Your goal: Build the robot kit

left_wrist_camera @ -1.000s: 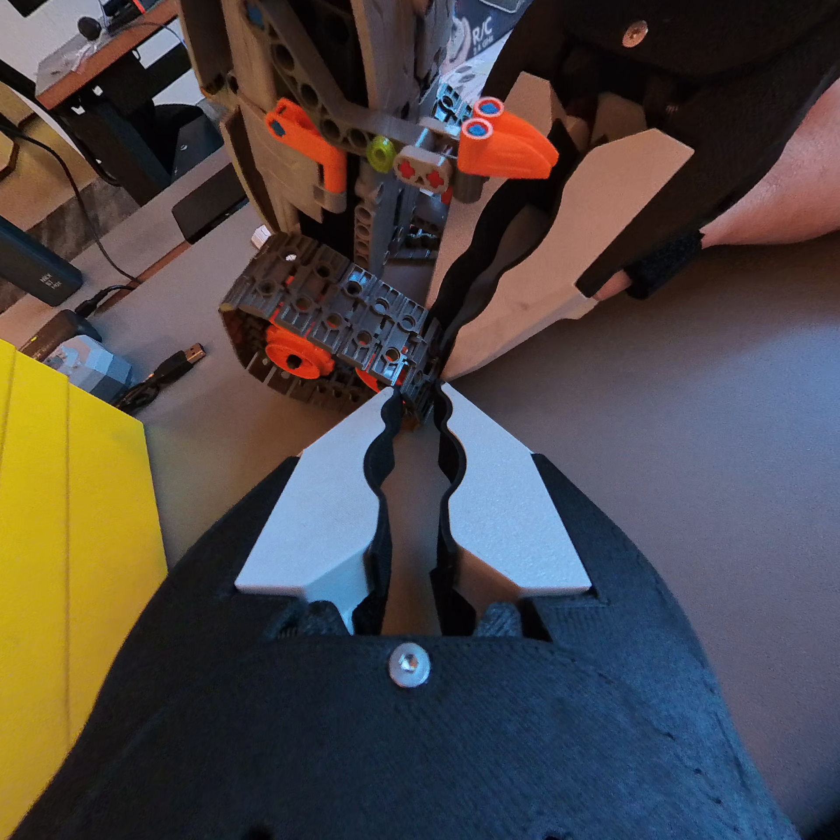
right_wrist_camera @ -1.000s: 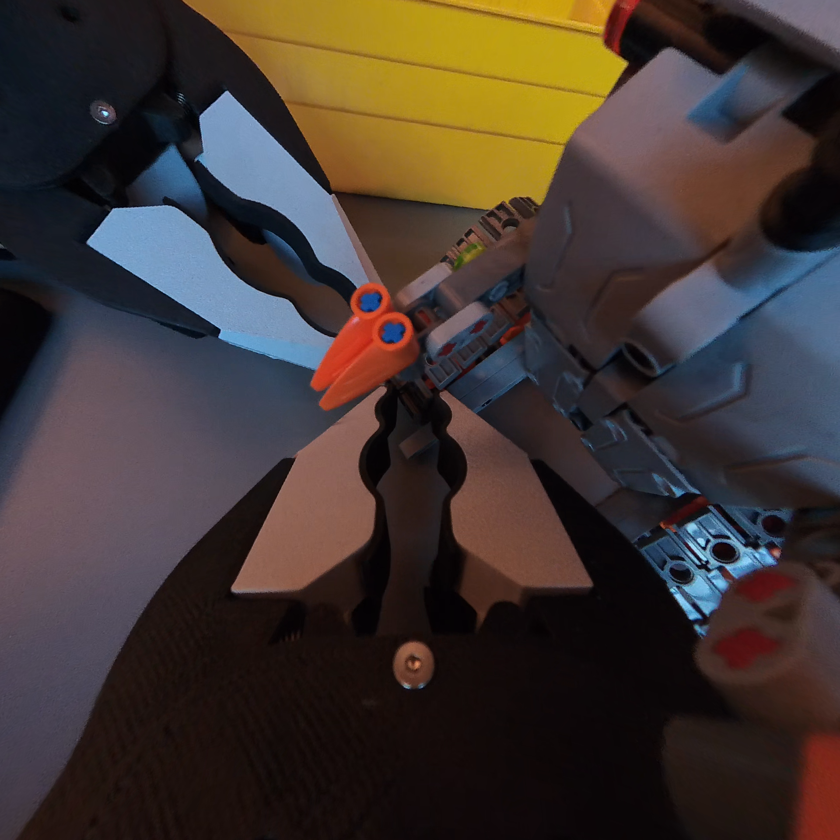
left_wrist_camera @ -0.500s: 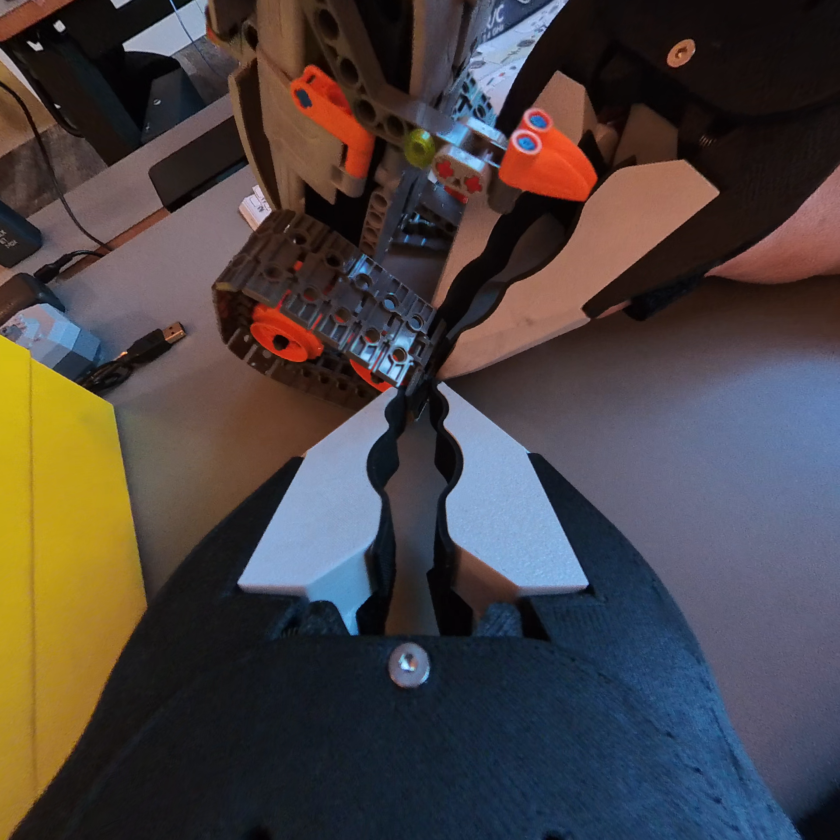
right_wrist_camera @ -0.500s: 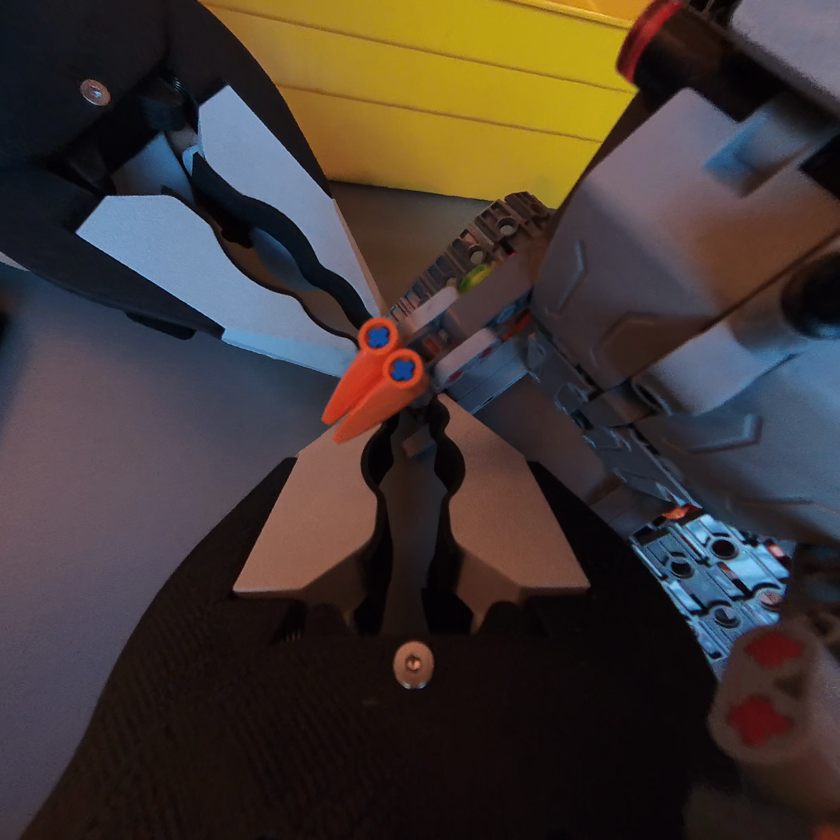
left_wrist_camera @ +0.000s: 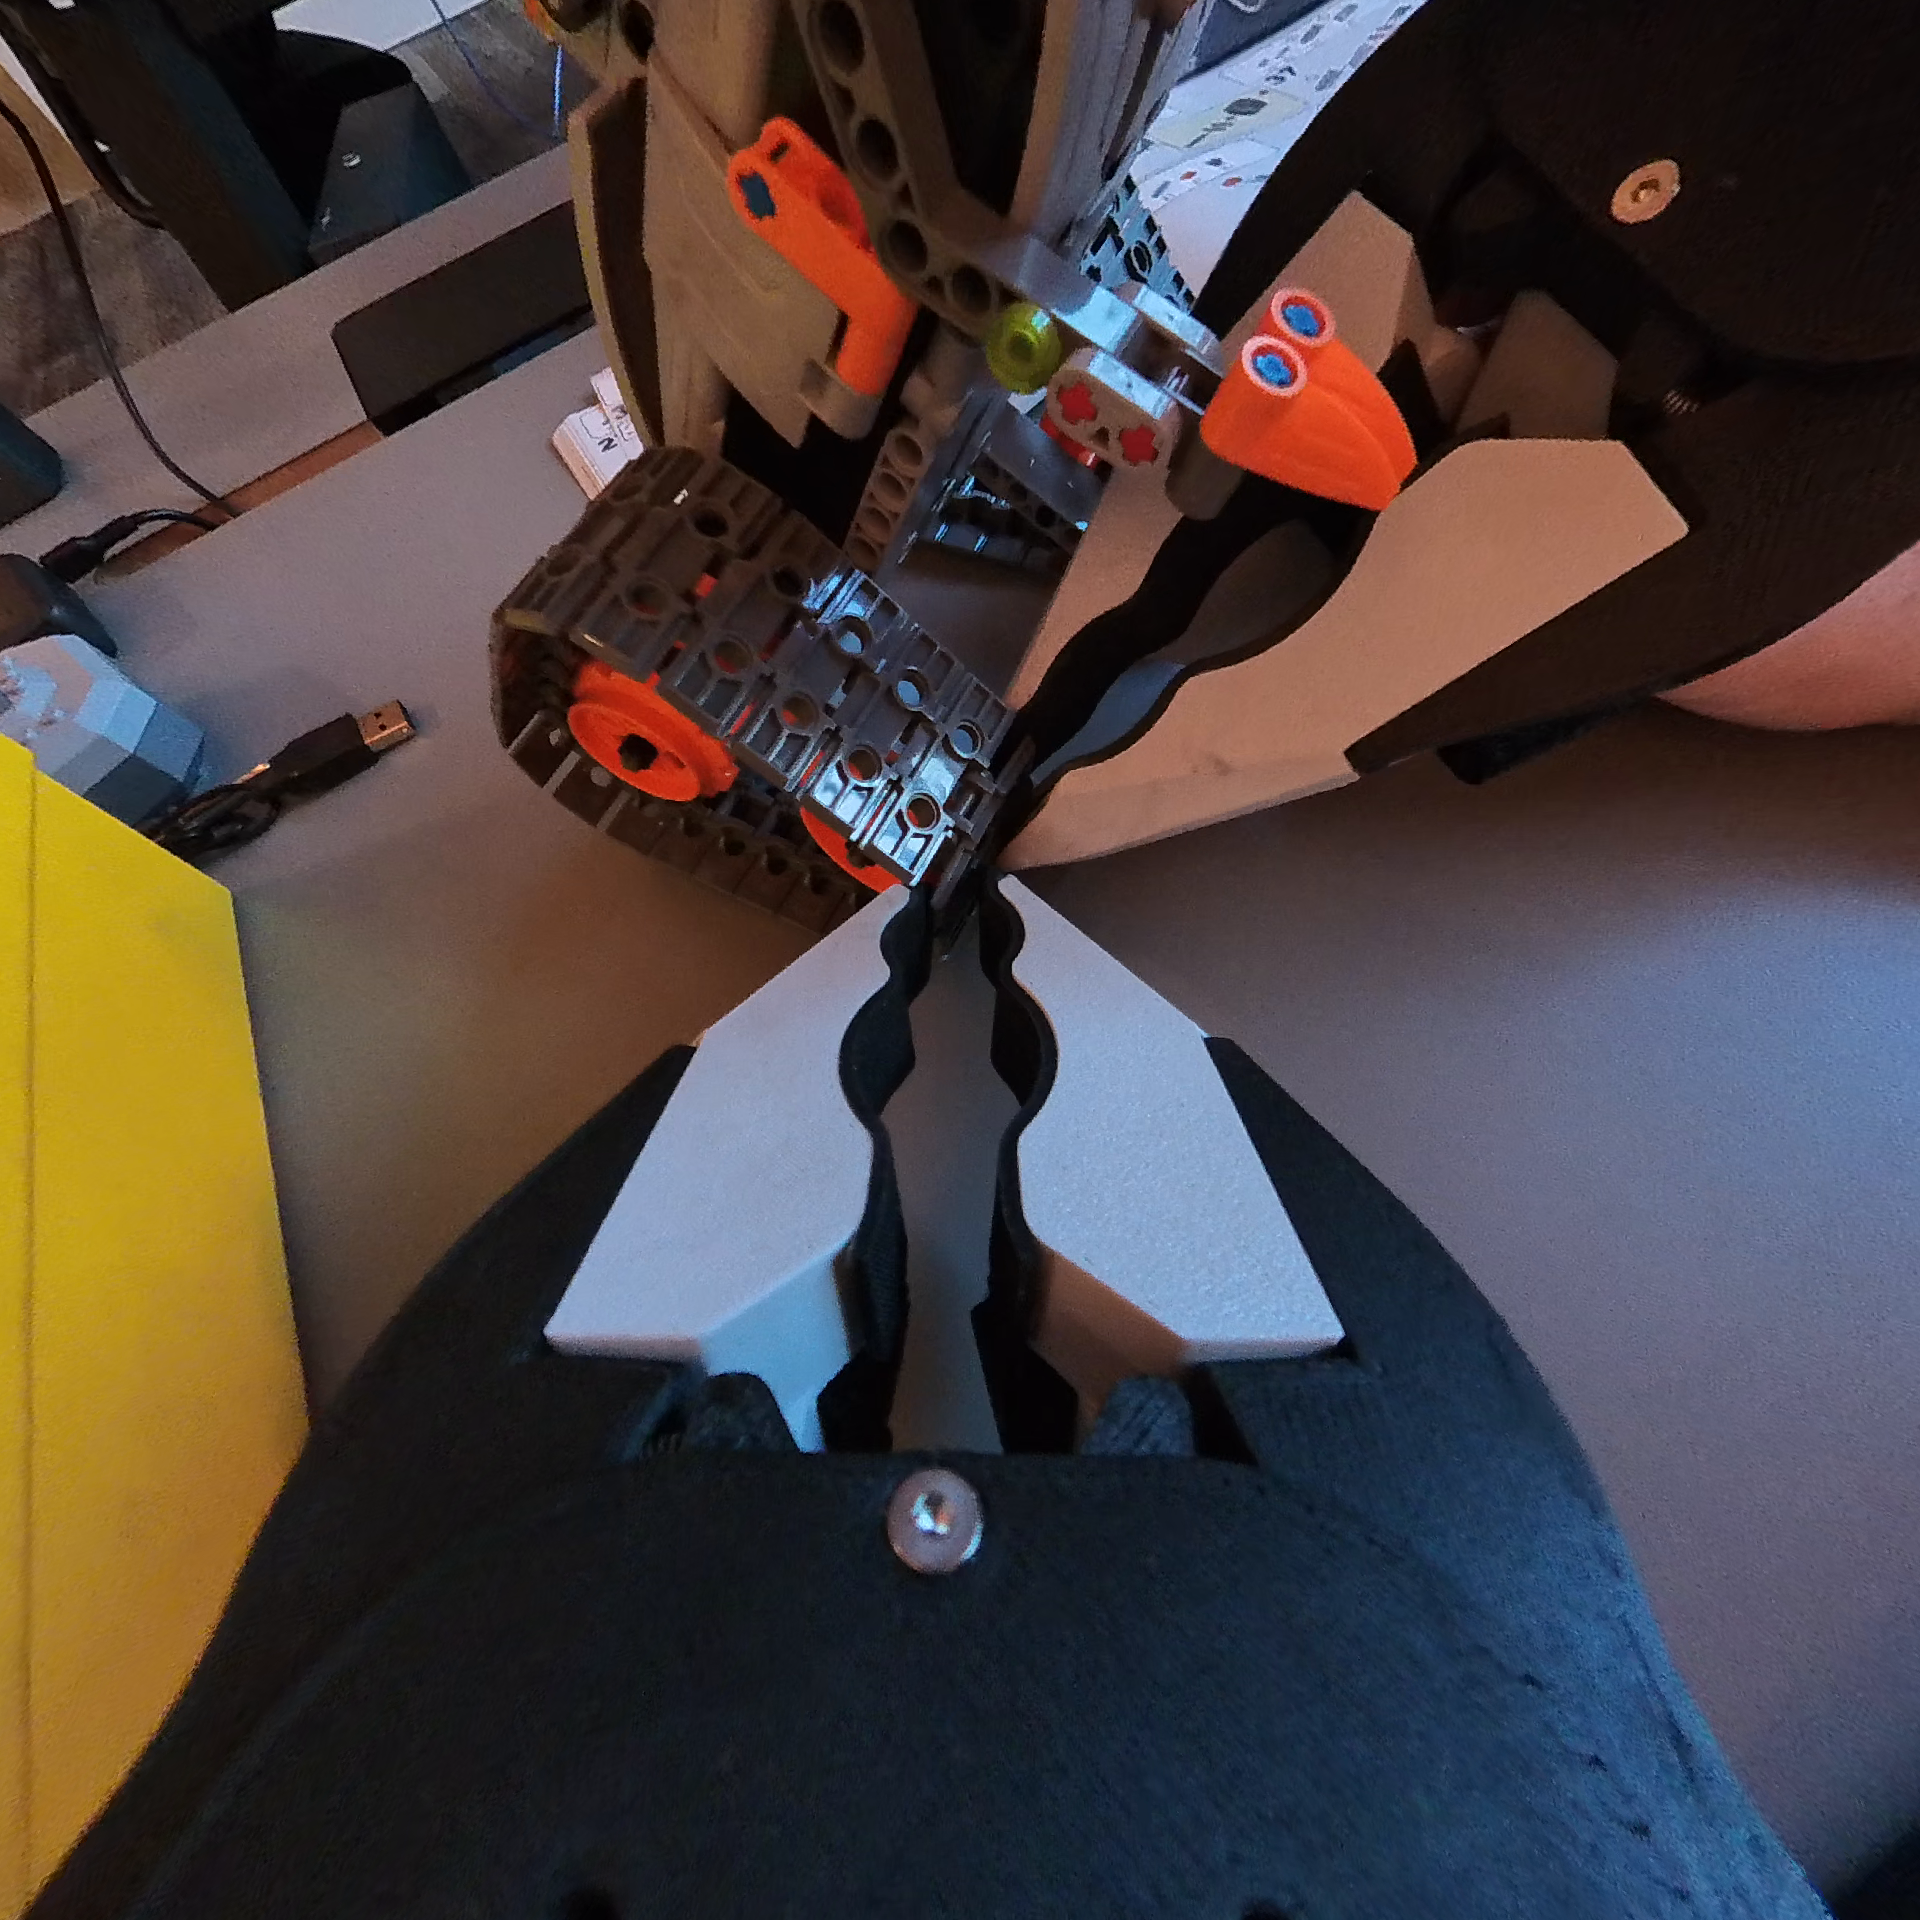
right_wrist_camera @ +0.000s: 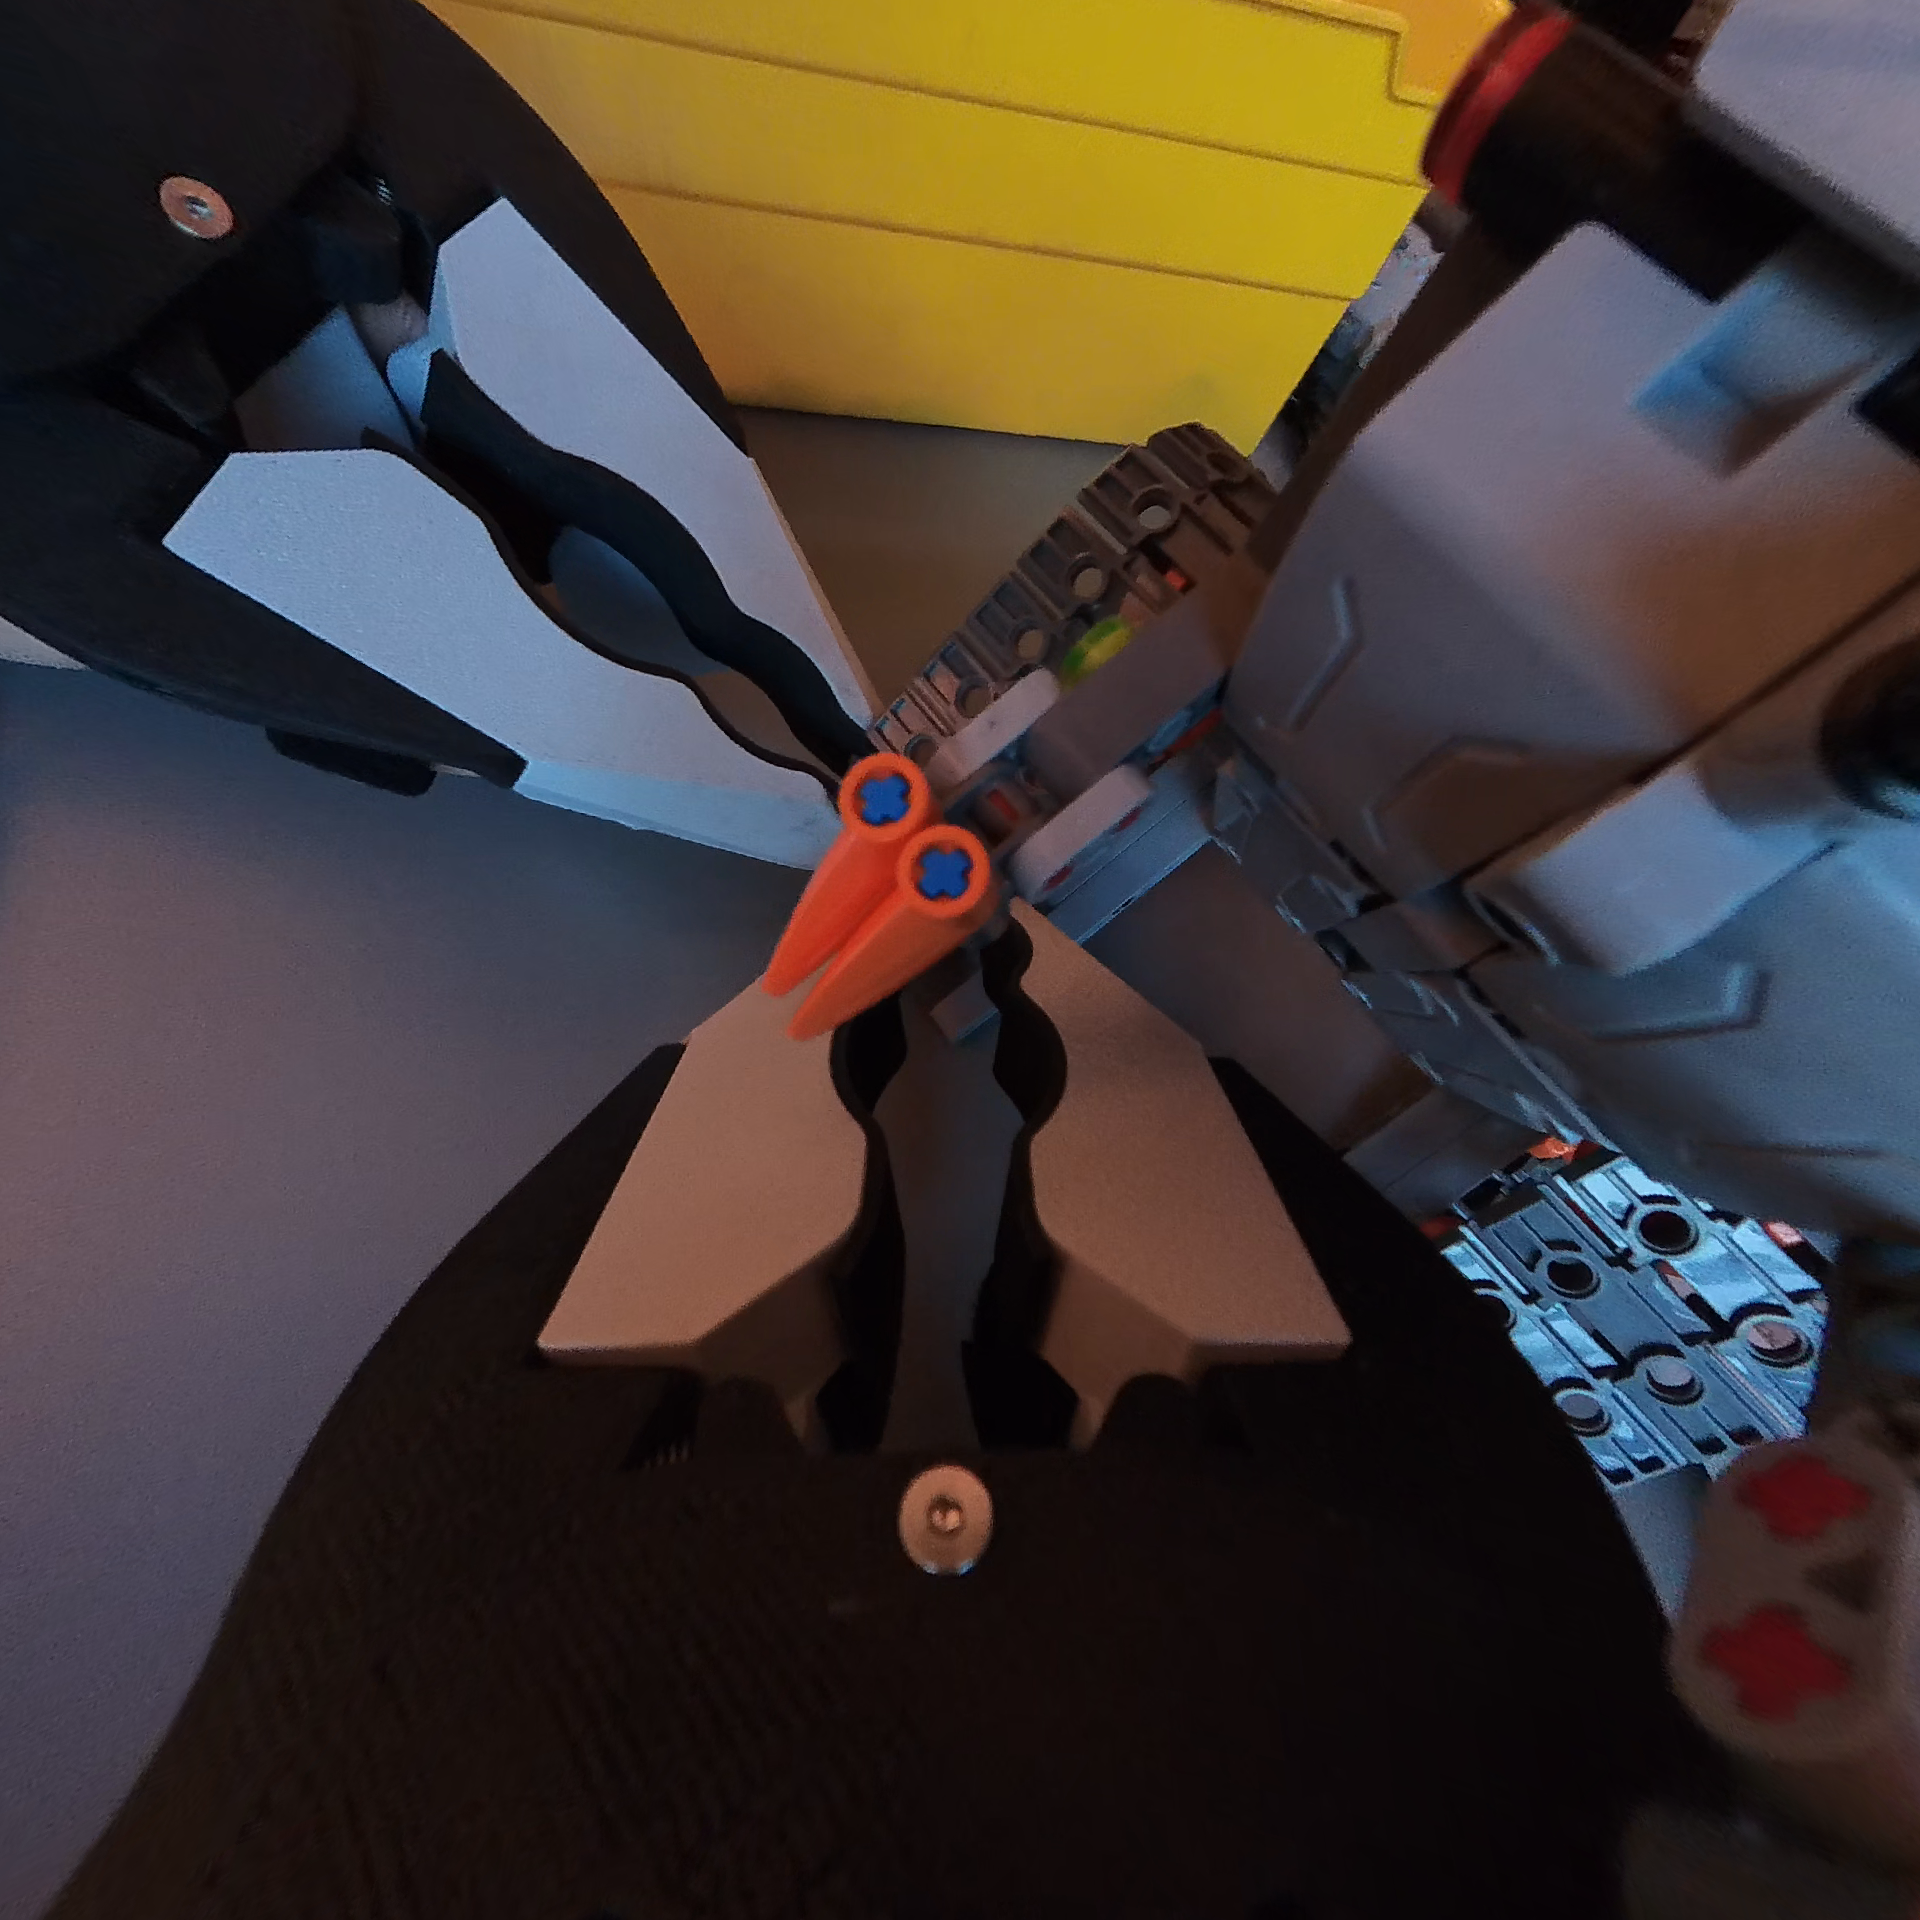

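Your left gripper point(left_wrist_camera: 951, 914) fingers pinch the tread point(left_wrist_camera: 758, 717) end, your right gripper point(right_wrist_camera: 961, 961) fingers clamp a grey piece beside the orange claws point(right_wrist_camera: 883, 904), bracing the brick model point(left_wrist_camera: 831, 260) on the bench point(left_wrist_camera: 1455, 1091).

The tracked brick model point(left_wrist_camera: 758, 717) has tilted and shifted rightward in both views.

A yellow box point(left_wrist_camera: 104, 1143) is sitting just left of your left tongs point(left_wrist_camera: 951, 909). Ahead and to their left, a USB plug point(left_wrist_camera: 358, 732) and a grey block point(left_wrist_camera: 114, 727) are lying on the table point(left_wrist_camera: 1507, 1143).
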Motion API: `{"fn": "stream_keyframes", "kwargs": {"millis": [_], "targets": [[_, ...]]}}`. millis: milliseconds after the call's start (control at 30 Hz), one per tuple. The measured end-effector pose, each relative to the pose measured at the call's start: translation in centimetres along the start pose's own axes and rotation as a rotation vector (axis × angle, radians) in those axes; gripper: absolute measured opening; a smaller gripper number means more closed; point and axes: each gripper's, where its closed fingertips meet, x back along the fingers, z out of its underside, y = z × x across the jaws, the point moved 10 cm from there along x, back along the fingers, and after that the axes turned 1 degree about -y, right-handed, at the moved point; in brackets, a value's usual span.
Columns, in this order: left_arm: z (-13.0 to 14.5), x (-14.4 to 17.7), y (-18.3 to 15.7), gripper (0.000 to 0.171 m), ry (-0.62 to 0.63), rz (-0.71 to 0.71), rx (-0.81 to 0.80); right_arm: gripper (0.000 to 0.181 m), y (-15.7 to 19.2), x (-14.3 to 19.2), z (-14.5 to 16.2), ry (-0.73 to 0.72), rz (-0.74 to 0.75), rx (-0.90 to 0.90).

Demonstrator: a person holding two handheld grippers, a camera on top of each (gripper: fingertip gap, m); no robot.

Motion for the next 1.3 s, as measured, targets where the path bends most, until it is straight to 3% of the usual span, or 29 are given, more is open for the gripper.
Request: {"fn": "stream_keyframes", "kwargs": {"millis": [933,1300], "targets": [[-0.1,0.0,0.5,0.007,-0.013,0.003,0.087,0.011,0.1,-0.2,-0.2,-0.012,0.045,-0.074],[0.0,0.7,-1.5,0.01,-0.034,0.089,-0.03,0.011,-0.5,1.7,1.3,-0.049,-0.202,-0.112]]}}
